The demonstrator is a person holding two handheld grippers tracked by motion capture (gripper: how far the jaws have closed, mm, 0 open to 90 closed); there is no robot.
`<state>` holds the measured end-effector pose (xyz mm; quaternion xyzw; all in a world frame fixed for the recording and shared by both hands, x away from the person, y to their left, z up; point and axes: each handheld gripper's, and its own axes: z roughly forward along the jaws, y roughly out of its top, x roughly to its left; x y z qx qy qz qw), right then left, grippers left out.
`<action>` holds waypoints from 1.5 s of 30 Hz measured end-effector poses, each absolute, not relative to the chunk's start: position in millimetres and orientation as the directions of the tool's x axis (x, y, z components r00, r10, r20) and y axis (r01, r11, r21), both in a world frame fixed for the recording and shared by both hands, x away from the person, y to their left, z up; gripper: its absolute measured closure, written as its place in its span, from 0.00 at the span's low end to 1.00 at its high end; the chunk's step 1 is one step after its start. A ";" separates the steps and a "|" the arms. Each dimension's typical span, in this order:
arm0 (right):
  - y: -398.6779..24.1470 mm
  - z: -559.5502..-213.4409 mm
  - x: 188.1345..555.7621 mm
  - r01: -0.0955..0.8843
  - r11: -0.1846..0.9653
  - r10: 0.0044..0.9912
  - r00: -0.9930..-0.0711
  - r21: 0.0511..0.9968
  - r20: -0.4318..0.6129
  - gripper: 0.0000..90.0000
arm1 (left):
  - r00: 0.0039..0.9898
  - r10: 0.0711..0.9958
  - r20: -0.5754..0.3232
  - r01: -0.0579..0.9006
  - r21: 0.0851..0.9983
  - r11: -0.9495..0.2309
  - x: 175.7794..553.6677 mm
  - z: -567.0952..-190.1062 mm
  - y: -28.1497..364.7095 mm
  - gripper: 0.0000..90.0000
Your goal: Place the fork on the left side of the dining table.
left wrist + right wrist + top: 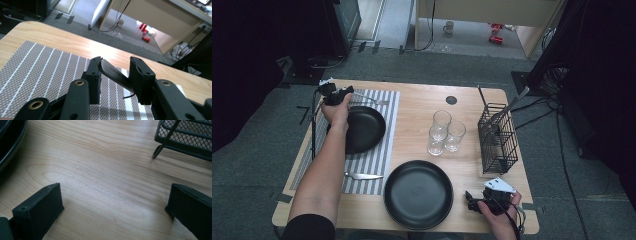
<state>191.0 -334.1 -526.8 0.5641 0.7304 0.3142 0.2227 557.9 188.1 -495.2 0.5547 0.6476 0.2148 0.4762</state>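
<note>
No brand or writing can be read on any thing here. Nearest to the person, the right gripper (pixel 473 202) rests on the front edge of the pale wooden table (pixel 422 110), its jaws spread wide with only bare wood grain between them. Just left of it lies a round, matte black plate (pixel 418 194). On the grey placemat (pixel 377 155) with thin white stripes, woven in texture, a steel knife (pixel 362 176) lies at the near end. In the middle of the table three clear glasses (pixel 445 132) stand close together, and to their right a black wire basket (pixel 498 139) of square mesh holds some long utensils. A second black plate (pixel 364 128) sits on the placemat farther back.

At the far end of the placemat, the left gripper (pixel 115 72) has its jaws partly apart. The dark, smooth handle of a fork (pixel 371 100) lies slanted between them, low over the mat; it seems to lean on the pads rather than be pinched, though the view is close and not fully clear
</note>
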 end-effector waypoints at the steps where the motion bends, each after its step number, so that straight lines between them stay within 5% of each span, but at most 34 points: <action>1: -334.1 -526.8 191.0 0.684 0.166 0.964 -0.264 0.710 0.029 0.00 | 0.068 0.926 -0.370 0.516 0.808 0.285 557.7 -495.5 188.6 0.70; 18: -334.0 -526.8 191.0 0.684 0.166 0.964 -0.264 0.710 0.029 0.00 | 0.033 0.935 -0.353 0.576 0.771 0.270 562.1 -500.2 196.3 0.57; 28: -334.0 -526.8 191.0 0.684 0.166 0.964 -0.264 0.710 0.029 0.00 | 0.038 0.955 -0.293 0.593 0.776 0.215 568.1 -493.9 193.5 0.35; 37: -334.0 -526.8 191.0 0.684 0.166 0.964 -0.264 0.710 0.029 0.00 | 0.041 0.953 -0.302 0.606 0.766 0.217 560.8 -494.5 198.7 0.46; 45: -334.1 -526.8 191.0 0.684 0.166 0.964 -0.264 0.710 0.029 0.00 | 0.112 0.948 -0.296 0.620 0.767 0.166 545.1 -488.0 201.2 0.36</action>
